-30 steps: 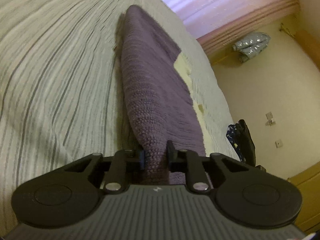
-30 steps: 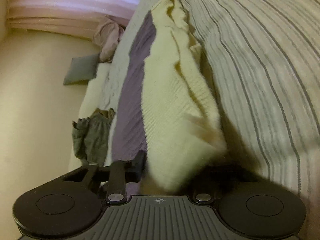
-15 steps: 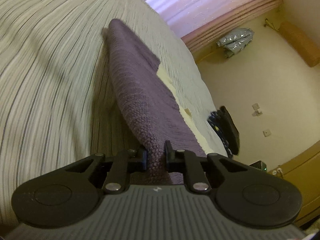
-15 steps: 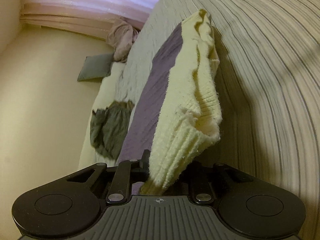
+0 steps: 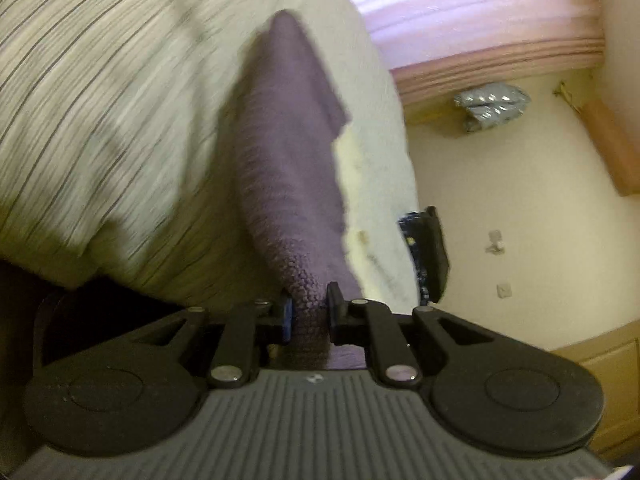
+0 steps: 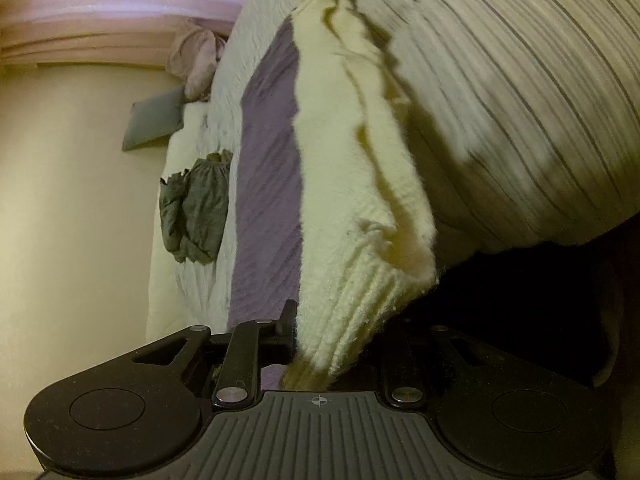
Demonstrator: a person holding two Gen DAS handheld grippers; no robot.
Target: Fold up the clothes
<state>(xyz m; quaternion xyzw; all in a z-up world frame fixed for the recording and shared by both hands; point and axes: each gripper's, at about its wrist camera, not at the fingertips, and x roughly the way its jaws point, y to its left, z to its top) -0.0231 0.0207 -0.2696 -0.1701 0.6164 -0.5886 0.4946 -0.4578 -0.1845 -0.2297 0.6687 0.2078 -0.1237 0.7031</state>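
Over the last second we had drawn the knitted garment (image 5: 288, 184) back toward the near edge of the bed (image 5: 100, 92): that edge and the dark space under it now showed in both wrist views, where a second before the striped cover filled the frame. Our left hand-held gripper (image 5: 309, 312) was clamped on the purple end of the knit, and our right hand-held gripper (image 6: 332, 340) was clamped on its cream ribbed hem (image 6: 352, 304). The garment hung stretched between the two, raised at our end, its far end resting on the cover. We judged this a lift and pull mid-fold; whether the cloth was being spread flat or carried over itself, the blurred frames could not settle.

The bed wore a pale cover with thin dark stripes. A grey-green garment (image 6: 196, 208) lay crumpled near its side and a pinkish one (image 6: 196, 60) farther off, beside a grey pillow (image 6: 154, 120). Pink curtains (image 5: 480, 20) hung beyond, with cream walls around and a silvery bundle (image 5: 492, 104) below the curtains.
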